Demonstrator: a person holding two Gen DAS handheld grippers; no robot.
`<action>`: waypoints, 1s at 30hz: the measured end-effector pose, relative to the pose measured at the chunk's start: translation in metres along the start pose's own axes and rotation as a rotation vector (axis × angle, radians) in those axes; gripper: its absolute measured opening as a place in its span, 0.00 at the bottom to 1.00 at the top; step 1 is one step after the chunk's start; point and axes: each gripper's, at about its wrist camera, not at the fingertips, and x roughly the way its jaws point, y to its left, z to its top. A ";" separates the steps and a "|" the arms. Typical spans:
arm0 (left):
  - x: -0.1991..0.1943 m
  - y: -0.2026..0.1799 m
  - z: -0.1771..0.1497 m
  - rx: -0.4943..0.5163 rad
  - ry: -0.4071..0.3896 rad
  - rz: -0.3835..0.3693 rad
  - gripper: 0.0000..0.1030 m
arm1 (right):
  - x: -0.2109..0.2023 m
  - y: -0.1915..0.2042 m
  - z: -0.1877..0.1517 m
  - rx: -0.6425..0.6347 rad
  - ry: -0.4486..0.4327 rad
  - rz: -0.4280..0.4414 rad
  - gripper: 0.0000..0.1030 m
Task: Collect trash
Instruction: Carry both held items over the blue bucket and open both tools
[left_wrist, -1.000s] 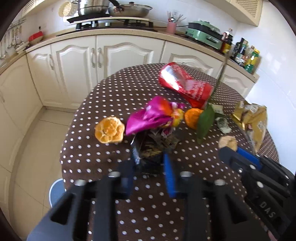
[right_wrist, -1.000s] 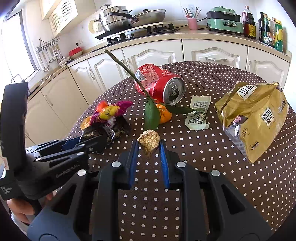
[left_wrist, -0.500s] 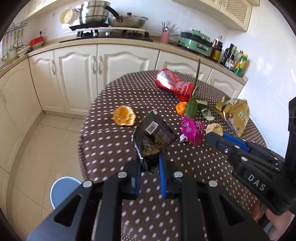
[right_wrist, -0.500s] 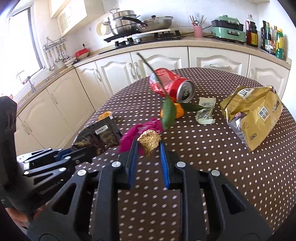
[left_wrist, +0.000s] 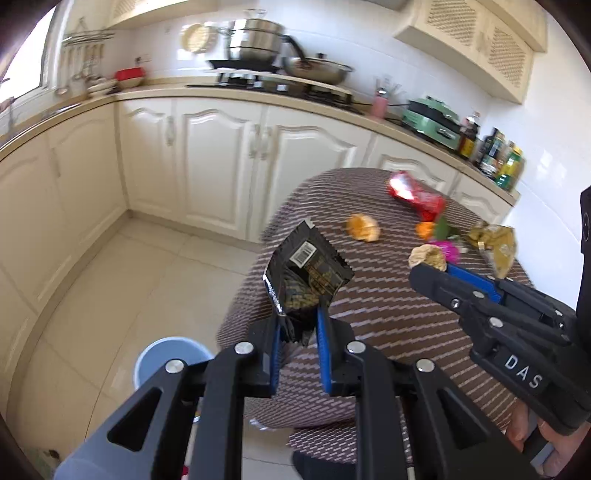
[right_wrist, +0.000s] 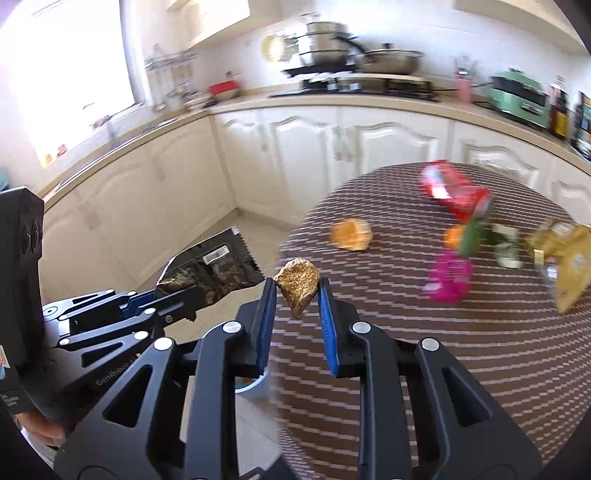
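1. Currently our left tool (left_wrist: 299, 328) is clamped on the black snack wrapper (left_wrist: 304, 271), held off the desk edge above the floor.
2. Our right tool (right_wrist: 297, 306) pinches a crumpled brown scrap (right_wrist: 298, 284).
3. We judge both loads should go over the blue bin (left_wrist: 168, 356) below; centre each one before releasing.
4. Farther off, the desk (right_wrist: 424, 350) holds an orange peel (right_wrist: 351, 233), pink wrapper (right_wrist: 448, 275), red can (right_wrist: 456, 192) and gold bag (right_wrist: 567, 258).

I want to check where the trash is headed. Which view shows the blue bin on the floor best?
The left wrist view: the blue bin shows its round rim on the floor beside the table, below the left gripper. In the right wrist view only a sliver of it peeks out behind the right gripper.
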 end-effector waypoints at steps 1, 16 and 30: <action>-0.001 0.014 -0.005 -0.017 0.003 0.019 0.15 | 0.010 0.014 -0.001 -0.017 0.014 0.019 0.22; 0.061 0.178 -0.065 -0.237 0.195 0.199 0.16 | 0.170 0.131 -0.042 -0.122 0.257 0.178 0.22; 0.129 0.226 -0.066 -0.276 0.274 0.223 0.40 | 0.258 0.139 -0.066 -0.091 0.377 0.169 0.22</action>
